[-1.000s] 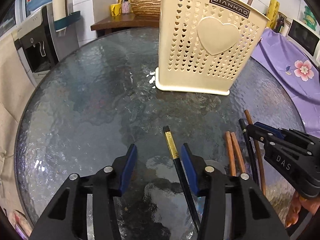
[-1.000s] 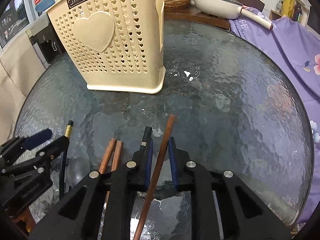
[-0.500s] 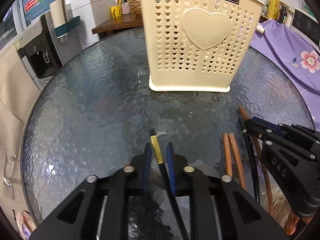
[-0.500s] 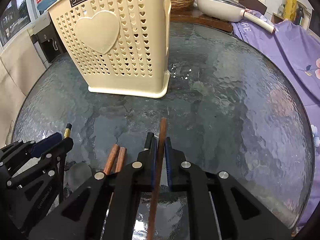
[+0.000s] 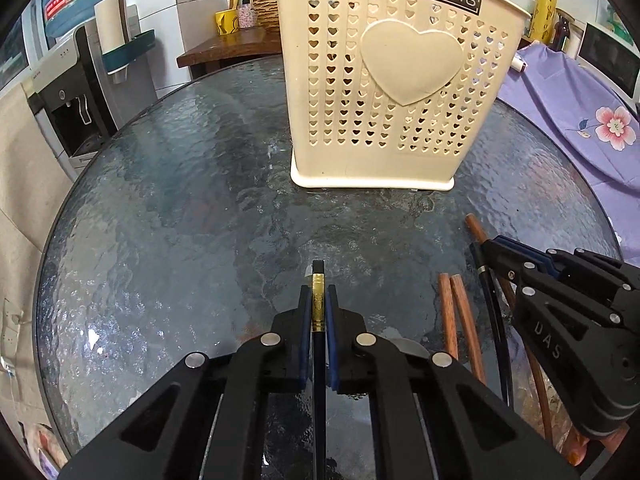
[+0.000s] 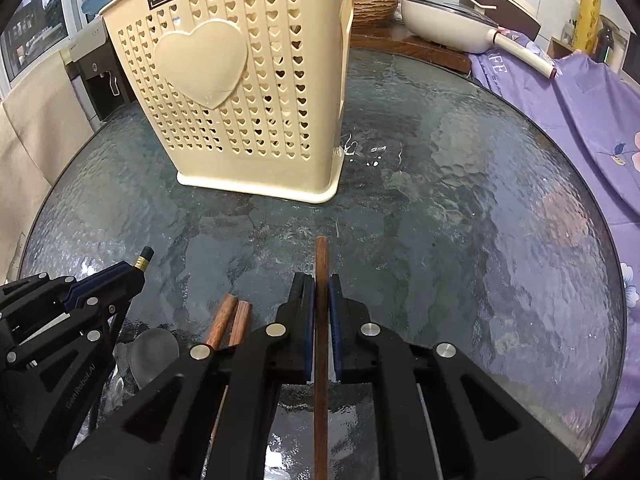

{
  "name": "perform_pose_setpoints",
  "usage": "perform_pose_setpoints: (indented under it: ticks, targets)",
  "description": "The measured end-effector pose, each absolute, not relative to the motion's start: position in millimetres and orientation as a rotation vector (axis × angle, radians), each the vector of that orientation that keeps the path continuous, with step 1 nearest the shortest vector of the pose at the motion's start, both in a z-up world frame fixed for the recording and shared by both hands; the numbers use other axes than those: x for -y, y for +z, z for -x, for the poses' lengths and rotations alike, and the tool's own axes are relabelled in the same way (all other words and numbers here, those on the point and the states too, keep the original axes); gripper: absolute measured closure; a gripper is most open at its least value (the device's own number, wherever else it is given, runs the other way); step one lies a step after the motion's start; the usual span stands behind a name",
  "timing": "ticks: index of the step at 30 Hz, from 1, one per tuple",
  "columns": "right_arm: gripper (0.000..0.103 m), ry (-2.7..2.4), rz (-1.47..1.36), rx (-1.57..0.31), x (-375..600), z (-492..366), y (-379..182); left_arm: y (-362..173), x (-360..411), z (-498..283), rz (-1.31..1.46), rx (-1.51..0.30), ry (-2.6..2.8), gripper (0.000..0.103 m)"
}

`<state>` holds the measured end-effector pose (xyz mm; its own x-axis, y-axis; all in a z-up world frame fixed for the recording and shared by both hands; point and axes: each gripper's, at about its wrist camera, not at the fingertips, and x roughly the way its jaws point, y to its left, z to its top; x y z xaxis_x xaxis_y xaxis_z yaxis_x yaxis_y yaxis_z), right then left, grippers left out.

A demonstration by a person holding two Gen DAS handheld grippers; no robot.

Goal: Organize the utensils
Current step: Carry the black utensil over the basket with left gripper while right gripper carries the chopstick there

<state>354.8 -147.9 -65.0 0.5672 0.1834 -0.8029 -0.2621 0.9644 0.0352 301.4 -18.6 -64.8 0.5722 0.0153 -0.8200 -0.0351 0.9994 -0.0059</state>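
Both chopsticks [image 5: 318, 312] lengthwise, tips twd holder [image 5: 392, 92]

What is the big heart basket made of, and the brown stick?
The heart basket looks like cream plastic: smooth, moulded, with punched heart holes. The brown stick in the right gripper looks like dark wood with faint grain, though coated plastic is possible.

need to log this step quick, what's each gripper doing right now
Left gripper: shut on the black chopstick with the gold band.
Right gripper: shut on the brown wooden chopstick.
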Motion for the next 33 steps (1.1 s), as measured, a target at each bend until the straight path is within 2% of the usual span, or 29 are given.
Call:
perform_pose_setpoints:
  ticks: [11,20,28,33]
  targets:
    - [0.095,0.322,0.049,-0.873,156,-350,-51,-59,10,-303,0.057,-0.914,0.004,0.096]
    - [0.095,0.475,-0.085,-0.741,190,-330,10,8,-7,-280,0.102,-0.754,-0.074,0.096]
    - [0.095,0.558,-0.039,-0.574,209,-288,85,68,-16,-249,0.117,-0.609,-0.119,0.096]
    - [0.095,0.586,0.017,-0.539,215,-273,108,88,-18,-231,0.103,-0.562,-0.147,0.096]
